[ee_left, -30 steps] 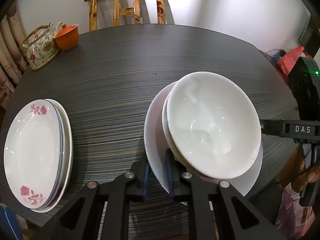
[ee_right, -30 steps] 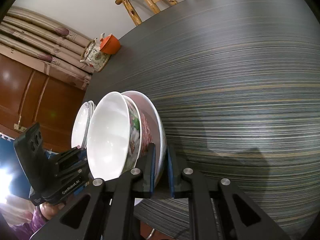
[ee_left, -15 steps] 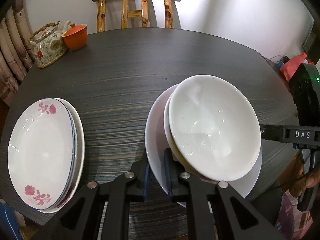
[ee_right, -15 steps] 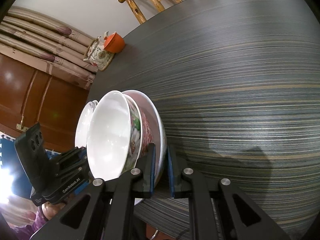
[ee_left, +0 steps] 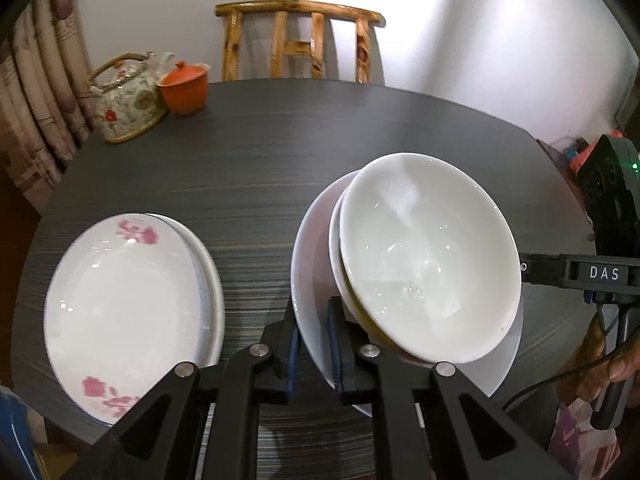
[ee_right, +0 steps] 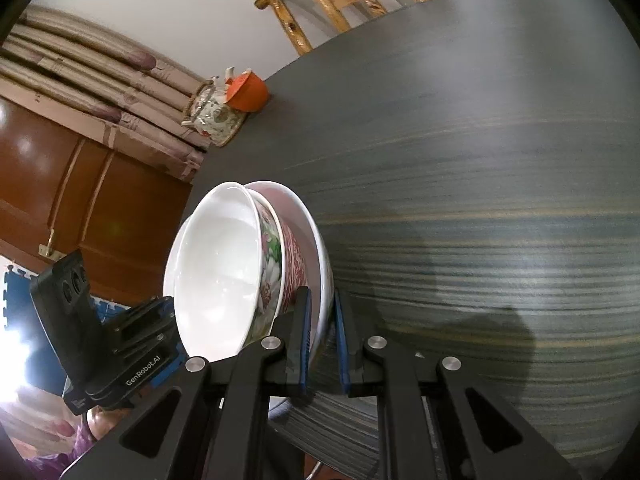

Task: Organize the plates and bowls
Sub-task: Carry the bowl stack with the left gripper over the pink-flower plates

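Left tongs (ee_left: 312,340) clamp a plate (ee_left: 310,264) bearing 2 stacked bowls (ee_left: 428,256).

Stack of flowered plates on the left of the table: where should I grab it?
Pinch the near rim of the flowered plates from the table's front edge. The rims overhang and flare upward there, giving a thin lip; the flat centre offers no hold.

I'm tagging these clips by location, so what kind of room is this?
Most likely a home dining room. A round dark wood-grain table carries stacked floral plates and a floral teapot, with a rustic wooden chair pulled up at its far side and curtains to the left.
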`<action>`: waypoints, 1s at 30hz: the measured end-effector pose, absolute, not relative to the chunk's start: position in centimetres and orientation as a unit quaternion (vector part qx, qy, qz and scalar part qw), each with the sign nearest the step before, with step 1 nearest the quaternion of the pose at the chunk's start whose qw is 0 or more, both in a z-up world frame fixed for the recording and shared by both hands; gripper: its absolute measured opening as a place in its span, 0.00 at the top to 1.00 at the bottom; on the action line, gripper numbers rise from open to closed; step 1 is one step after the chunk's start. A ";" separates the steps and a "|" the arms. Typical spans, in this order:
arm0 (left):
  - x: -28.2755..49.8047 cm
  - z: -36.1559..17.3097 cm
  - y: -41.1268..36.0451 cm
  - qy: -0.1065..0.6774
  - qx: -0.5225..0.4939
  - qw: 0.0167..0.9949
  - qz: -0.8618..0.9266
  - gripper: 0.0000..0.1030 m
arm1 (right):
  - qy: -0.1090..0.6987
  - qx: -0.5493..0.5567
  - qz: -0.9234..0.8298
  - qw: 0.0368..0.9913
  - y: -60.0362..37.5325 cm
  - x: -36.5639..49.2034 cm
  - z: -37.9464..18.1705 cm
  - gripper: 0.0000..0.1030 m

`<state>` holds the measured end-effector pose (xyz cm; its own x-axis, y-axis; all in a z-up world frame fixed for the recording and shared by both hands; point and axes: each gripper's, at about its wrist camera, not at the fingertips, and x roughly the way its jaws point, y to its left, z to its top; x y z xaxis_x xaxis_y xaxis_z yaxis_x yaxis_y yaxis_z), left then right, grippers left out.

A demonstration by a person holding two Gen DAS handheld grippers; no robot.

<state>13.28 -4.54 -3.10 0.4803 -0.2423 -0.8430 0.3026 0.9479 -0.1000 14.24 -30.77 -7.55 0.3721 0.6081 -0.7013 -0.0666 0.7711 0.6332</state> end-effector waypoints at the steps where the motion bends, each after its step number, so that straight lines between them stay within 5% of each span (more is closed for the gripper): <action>1: 13.3 -2.7 -4.0 0.482 0.028 0.862 -0.153 0.89 | 0.516 0.261 0.219 0.786 -30.5 14.4 -7.3 0.87; 15: 13.3 1.4 7.4 0.470 -0.013 0.881 -0.054 0.90 | 0.521 0.214 0.302 0.769 -18.8 19.2 -3.8 0.87; 30: 13.0 -1.1 14.1 0.489 -0.049 0.871 -0.016 0.90 | 0.551 0.190 0.335 0.740 -10.2 22.2 -6.0 0.87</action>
<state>12.95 14.15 -1.12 0.5215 -0.0767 -0.8498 -0.0201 0.9946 -0.1021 22.17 -10.24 -5.96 0.1676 0.7055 -0.6886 -0.2876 0.7031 0.6504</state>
